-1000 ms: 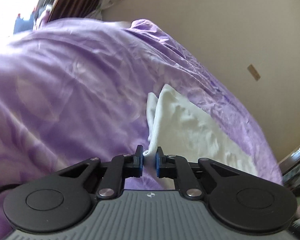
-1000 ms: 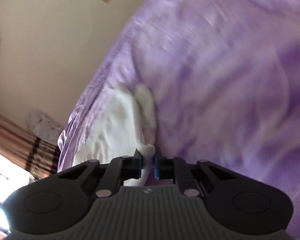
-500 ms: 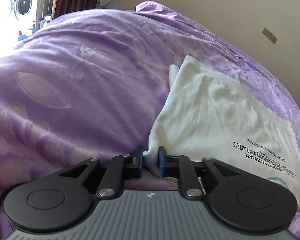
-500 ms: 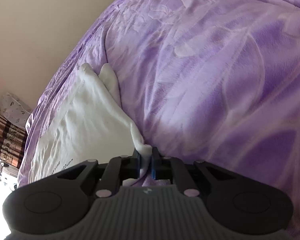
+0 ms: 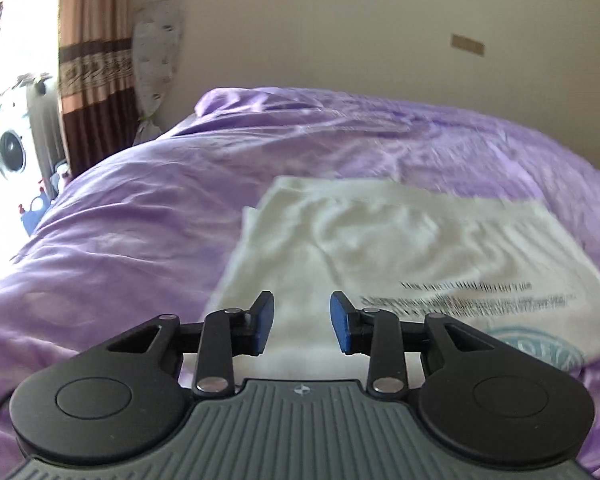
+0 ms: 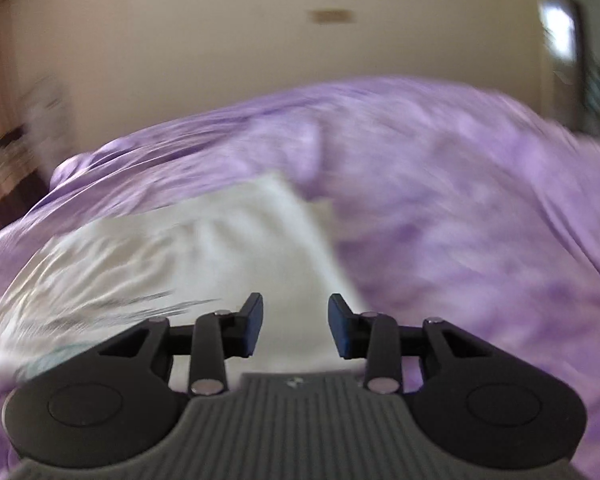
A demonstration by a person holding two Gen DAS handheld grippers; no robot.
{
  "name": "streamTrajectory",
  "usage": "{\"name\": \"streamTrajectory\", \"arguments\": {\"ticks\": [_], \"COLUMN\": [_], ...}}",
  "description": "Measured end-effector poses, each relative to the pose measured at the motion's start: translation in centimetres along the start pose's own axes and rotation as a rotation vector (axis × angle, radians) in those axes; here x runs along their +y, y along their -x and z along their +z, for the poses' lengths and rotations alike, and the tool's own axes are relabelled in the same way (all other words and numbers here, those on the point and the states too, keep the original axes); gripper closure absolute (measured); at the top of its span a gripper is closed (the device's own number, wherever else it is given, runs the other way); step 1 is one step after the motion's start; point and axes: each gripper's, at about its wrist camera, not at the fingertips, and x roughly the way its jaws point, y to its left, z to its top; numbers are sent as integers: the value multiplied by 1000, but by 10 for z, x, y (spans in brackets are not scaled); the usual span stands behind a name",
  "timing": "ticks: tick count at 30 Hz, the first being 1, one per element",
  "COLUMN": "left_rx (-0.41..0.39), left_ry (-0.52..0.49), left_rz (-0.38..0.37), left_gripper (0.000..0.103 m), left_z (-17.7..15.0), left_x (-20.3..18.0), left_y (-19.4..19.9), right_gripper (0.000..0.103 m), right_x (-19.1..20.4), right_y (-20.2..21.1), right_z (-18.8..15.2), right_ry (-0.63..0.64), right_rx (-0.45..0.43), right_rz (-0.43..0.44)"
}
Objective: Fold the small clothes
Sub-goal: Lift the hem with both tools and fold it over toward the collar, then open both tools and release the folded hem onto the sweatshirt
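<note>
A small white garment (image 5: 400,240) with black print and a pale blue round logo lies flat on the purple bedspread (image 5: 140,220). My left gripper (image 5: 302,322) is open and empty, just above the garment's near left part. In the right wrist view the same garment (image 6: 220,240) shows blurred, lying to the left. My right gripper (image 6: 295,326) is open and empty over the garment's near right corner. The near hem is hidden behind both gripper bodies.
The purple bedspread (image 6: 480,220) covers the whole bed. A beige wall (image 5: 340,20) stands behind it. A brown curtain (image 5: 92,72) and a washing machine (image 5: 8,152) are at the left beyond the bed edge.
Both grippers have opened and let go of the white garment's corners. The garment now lies flat on the bed. Both views have tilted up level, and the right one is blurred by motion.
</note>
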Motion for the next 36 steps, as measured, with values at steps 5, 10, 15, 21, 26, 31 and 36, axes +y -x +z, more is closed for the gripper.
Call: {"name": "streamTrajectory", "arguments": {"ticks": [5,10,15,21,26,31,36], "left_rx": [5,69,72,55,71,125,212], "left_ry": [-87,-157,-217,-173,-134,-152,-137], "left_rz": [-61,-29,-15,-70,-126,-228,-302], "left_gripper": [64,64,64,64,60,59,59], "left_z": [-20,-44,-64,-43,3,47,65], "left_x": [-40,-55,-59,-49,-43,-52,-65], "left_y": [-6,-26,-31,-16,-13,-42,-89], "right_gripper": [65,61,61,61,51,41,41], "right_x": [45,77,76,65,24,-40,-84], "right_y": [-18,-33,-49,-47,-36,-73,-125], "right_z": [-14,-34,-52,-40,4,55,74], "right_ry": [146,317,330,272,67,-153,-273], "right_rx": [20,66,165,167,151,247,337], "right_rz": [78,80,70,90,138,201,217]}}
